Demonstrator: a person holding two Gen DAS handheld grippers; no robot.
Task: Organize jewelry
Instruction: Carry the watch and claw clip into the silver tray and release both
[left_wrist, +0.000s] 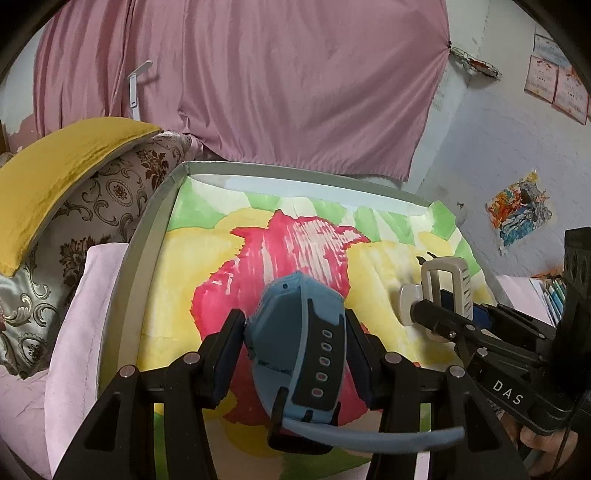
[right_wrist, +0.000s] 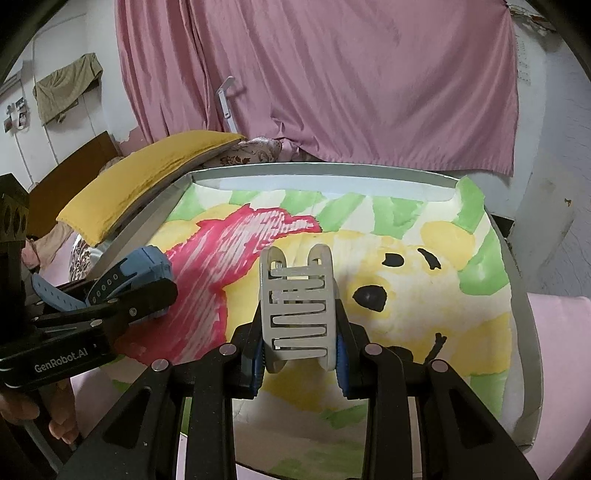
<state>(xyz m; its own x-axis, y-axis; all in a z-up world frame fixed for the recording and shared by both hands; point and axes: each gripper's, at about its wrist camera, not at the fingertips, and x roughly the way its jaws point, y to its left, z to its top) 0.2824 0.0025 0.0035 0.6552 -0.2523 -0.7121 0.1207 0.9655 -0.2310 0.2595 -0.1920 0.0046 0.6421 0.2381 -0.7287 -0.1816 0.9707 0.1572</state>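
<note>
Blue watch (left_wrist: 299, 332) clamped in left claw (left_wrist: 295, 343); hair clip (right_wrist: 297, 317) in right claw (right_wrist: 301, 350)

Blue watch (left_wrist: 295, 332), black strap with holes, held off the painted sheet (left_wrist: 207, 266), strap end curling right. Silver hair claw (right_wrist: 297, 317), slotted teeth, upright, lifted nearby.

Left hand-held gripper (left_wrist: 295, 328) clamping blue watch (left_wrist: 295, 332), painted tray (left_wrist: 147, 236), pink curtain (left_wrist: 258, 74)
</note>
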